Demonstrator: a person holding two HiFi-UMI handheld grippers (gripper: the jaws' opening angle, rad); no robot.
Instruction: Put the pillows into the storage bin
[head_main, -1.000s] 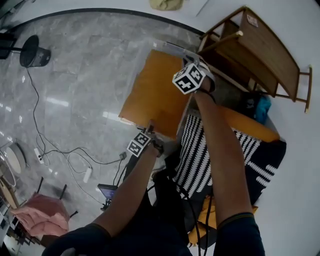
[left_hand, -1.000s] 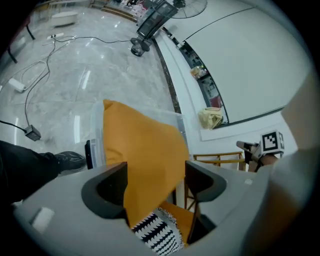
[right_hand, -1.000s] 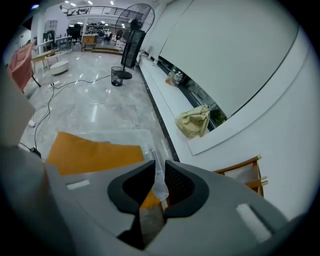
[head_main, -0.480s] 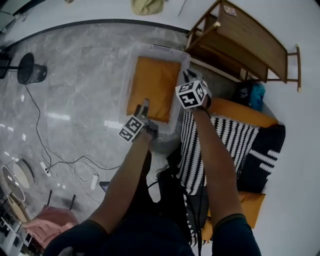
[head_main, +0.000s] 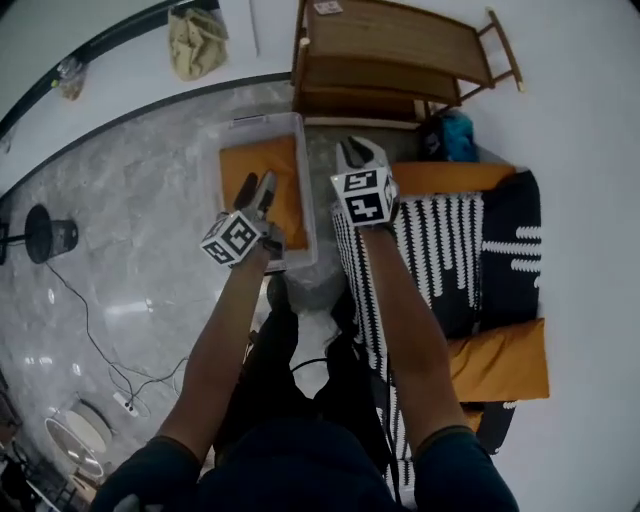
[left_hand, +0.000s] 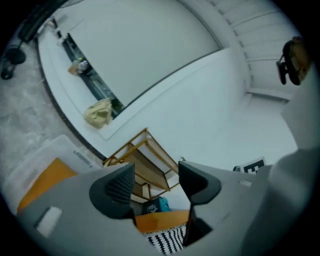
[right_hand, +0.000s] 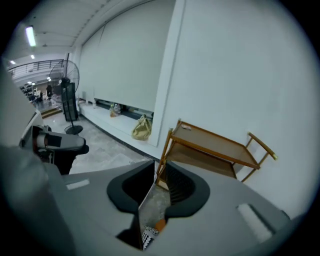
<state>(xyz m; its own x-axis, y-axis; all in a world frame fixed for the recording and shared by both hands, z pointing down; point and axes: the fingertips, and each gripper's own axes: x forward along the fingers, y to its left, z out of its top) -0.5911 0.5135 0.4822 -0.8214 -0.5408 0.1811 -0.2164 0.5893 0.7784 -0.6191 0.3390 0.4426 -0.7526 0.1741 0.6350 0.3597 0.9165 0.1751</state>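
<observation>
One orange pillow (head_main: 250, 158) lies in the bin (head_main: 260, 122) under the left gripper (head_main: 257, 182) — jaws apart, empty, lately narrowing — right gripper (head_main: 360, 155) closed.

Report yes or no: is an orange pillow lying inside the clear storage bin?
Yes: the head view shows the orange pillow lying flat inside the storage bin.

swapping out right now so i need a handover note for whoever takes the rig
Left tool: jaws apart and just been closing, nothing between them, above the storage bin.
Right tool: shut, empty, just right of the bin.
Done: one orange pillow lies in the bin.
Left: striped pillow, black patterned pillow, far orange pillow and near orange pillow, all right of the bin.
</observation>
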